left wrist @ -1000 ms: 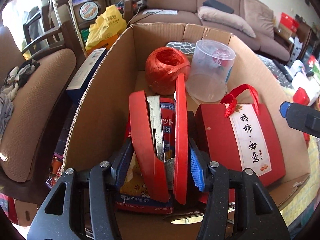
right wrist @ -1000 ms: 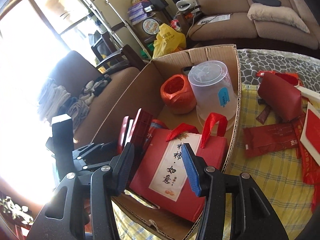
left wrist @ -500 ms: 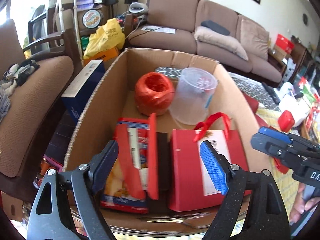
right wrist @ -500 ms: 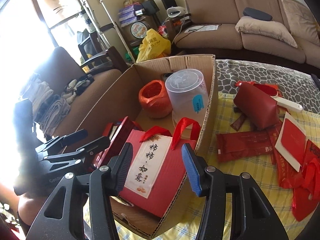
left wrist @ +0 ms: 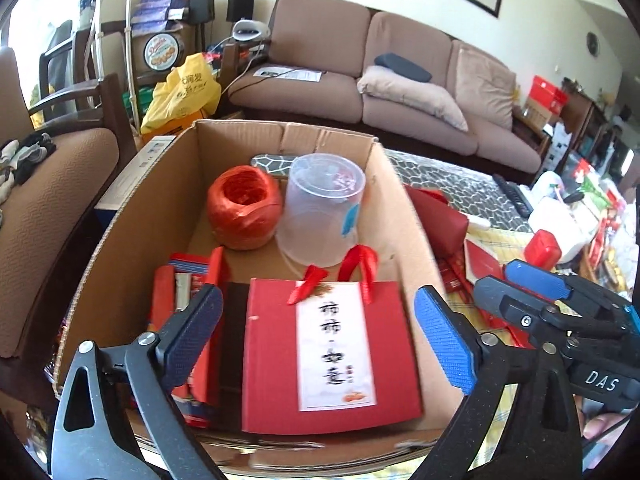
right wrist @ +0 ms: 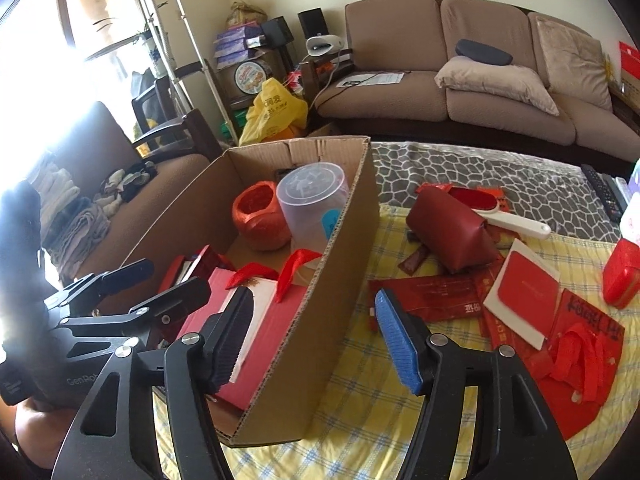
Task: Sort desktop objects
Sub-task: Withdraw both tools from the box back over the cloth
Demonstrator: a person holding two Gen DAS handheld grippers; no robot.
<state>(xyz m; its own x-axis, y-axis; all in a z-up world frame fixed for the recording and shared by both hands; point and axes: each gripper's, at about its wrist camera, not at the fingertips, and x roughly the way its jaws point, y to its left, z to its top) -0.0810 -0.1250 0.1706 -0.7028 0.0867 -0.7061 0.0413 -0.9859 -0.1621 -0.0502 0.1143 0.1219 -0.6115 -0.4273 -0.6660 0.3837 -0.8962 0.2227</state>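
An open cardboard box [left wrist: 132, 216] holds a red twine ball [left wrist: 242, 212], a clear plastic cup [left wrist: 324, 216], a red gift bag [left wrist: 332, 360] lying flat, and red flat cases [left wrist: 188, 280] standing at its left. My left gripper [left wrist: 316, 332] hovers above the box's near end, its jaws opening wide with nothing between the pads. My right gripper [right wrist: 316, 336] hangs over the box's right wall [right wrist: 320, 320], jaws opening and empty. On the yellow checked cloth lie a dark red pouch [right wrist: 448, 232], a red packet [right wrist: 424, 296] and a red-and-white card [right wrist: 520, 292].
A small red box [right wrist: 620, 272], a white-handled brush [right wrist: 516, 224] and red ribbon bags [right wrist: 580, 360] lie at the table's right. A brown armchair [left wrist: 48, 208] stands left of the box, and a sofa [left wrist: 400, 80] behind it. A hand holds the right gripper [left wrist: 532, 292] at the right edge.
The left gripper let go of the red flat cases, opened wide and drew back and up. The right gripper opened and swung right, from over the gift bag toward the table.
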